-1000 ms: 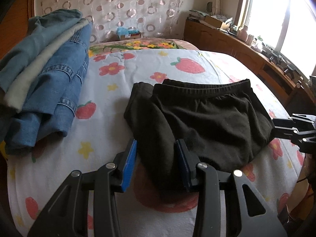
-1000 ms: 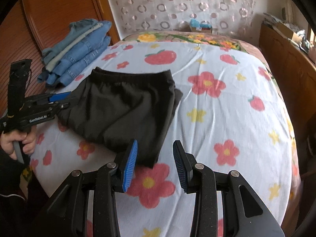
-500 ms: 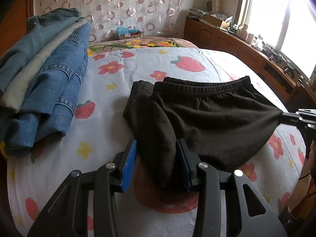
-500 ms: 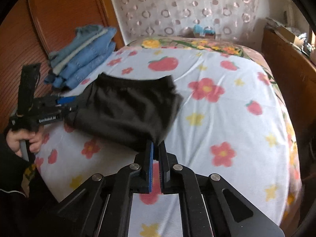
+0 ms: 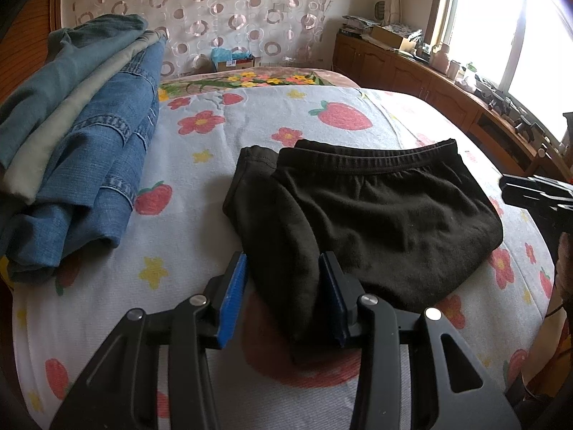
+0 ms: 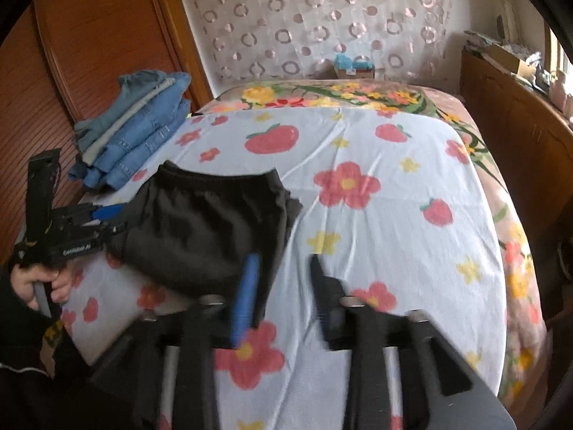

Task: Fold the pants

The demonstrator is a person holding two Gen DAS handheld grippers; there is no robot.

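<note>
Black pants lie folded on the flowered bed sheet, waistband toward the headboard. My left gripper straddles their near left fold, and the cloth fills the gap at the tips and touches both blue pads. In the right wrist view the same gripper sits at the left edge of the pants. My right gripper is blurred and its jaws are opening. Only bed sheet shows between them, with the pants' near corner just behind the left pad. It also shows at the right edge as my right gripper.
A stack of folded jeans lies at the bed's left side, by the wooden wardrobe. A low wooden cabinet with clutter runs under the window on the right. A hand grips the left tool's handle.
Half a second ago the right gripper was shut on the pants' right corner and pulled it taut. It has let go and its jaws have spread; the cloth has settled back. The left gripper has not moved.
</note>
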